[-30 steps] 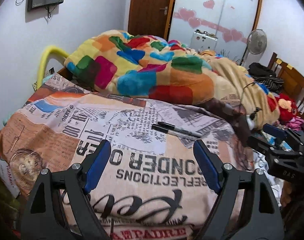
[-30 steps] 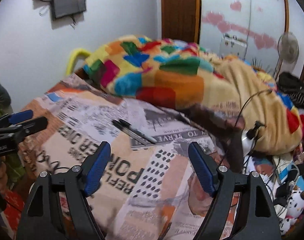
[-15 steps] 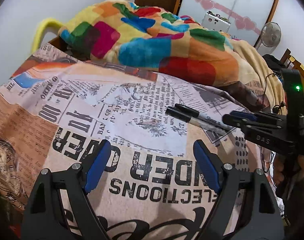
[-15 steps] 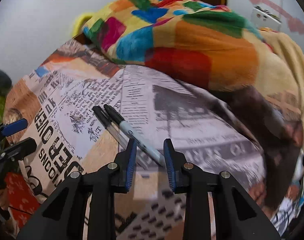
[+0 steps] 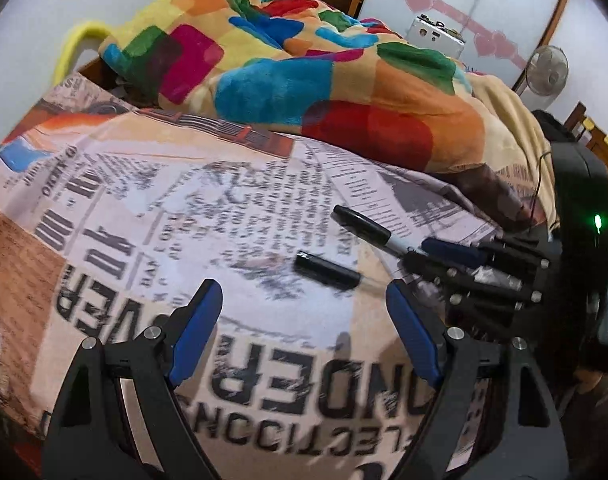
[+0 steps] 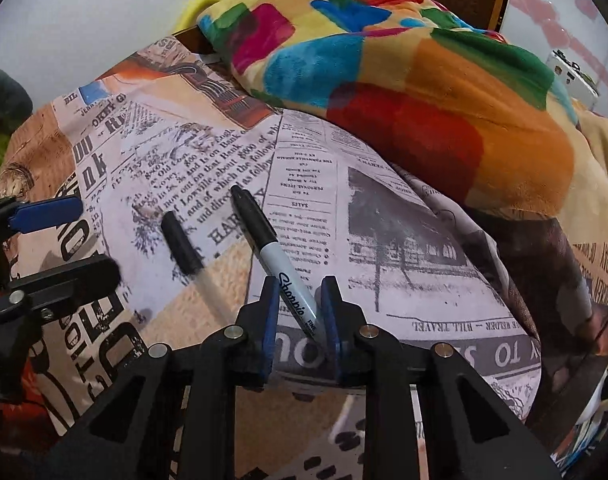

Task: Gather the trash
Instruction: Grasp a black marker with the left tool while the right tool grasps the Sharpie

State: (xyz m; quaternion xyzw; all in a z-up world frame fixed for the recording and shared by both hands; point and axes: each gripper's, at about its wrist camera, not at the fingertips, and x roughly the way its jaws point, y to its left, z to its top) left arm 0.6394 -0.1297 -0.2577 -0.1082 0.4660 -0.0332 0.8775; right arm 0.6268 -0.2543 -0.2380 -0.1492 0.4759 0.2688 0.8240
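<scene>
The right gripper (image 6: 297, 312) was seen pinched onto the grey barrel of the Sharpie marker (image 6: 269, 254), whose black cap projected forward and to the left of the fingertips; whether the marker had been lifted clear of the newspaper-print bedsheet (image 6: 384, 220) could not be told. The left gripper (image 5: 304, 316) was held with its jaws spread wide and nothing between them. Just ahead of it, slightly right of centre, the second pen (image 5: 328, 270) was left lying loose on the sheet, beside the gripped marker (image 5: 368, 230). The task was judged to be at an early stage: one item was secured, one remained to be picked up, and no trash receptacle was visible in either view. Nothing was found obstructing the loose pen, although the right gripper (image 5: 464, 264) sat close to its right. Further ahead, a multicoloured blanket (image 5: 304, 76) was heaped across the bed, with a wardrobe (image 5: 464, 12) and a fan (image 5: 548, 70) beyond.
</scene>
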